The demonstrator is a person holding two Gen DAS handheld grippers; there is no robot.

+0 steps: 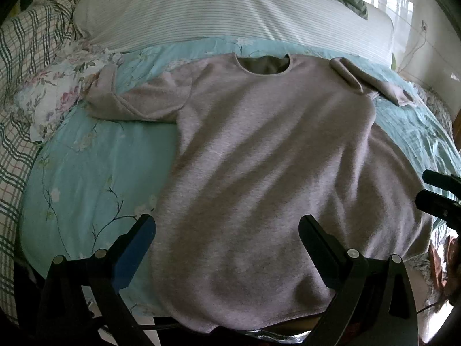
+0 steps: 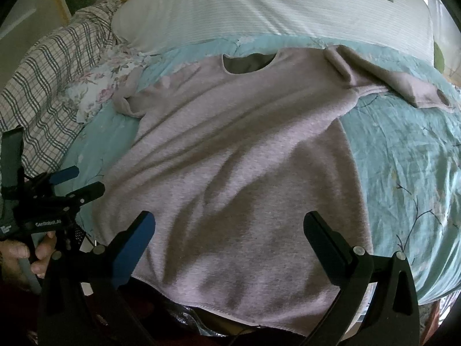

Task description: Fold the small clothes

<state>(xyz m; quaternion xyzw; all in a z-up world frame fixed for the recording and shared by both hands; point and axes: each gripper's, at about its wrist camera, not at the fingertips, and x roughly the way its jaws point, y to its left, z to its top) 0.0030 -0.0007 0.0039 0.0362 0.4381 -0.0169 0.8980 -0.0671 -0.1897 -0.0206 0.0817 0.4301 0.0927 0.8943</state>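
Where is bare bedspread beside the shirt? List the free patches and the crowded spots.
Bare turquoise floral bedspread lies left of the grey-pink knit shirt, below its sleeve; another patch lies right. Crowded: the crumpled floral cloth, the striped white pillow beyond the collar.

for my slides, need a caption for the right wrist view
Open right gripper hovers over a pale pink knit T-shirt spread flat on a turquoise floral bedspread.
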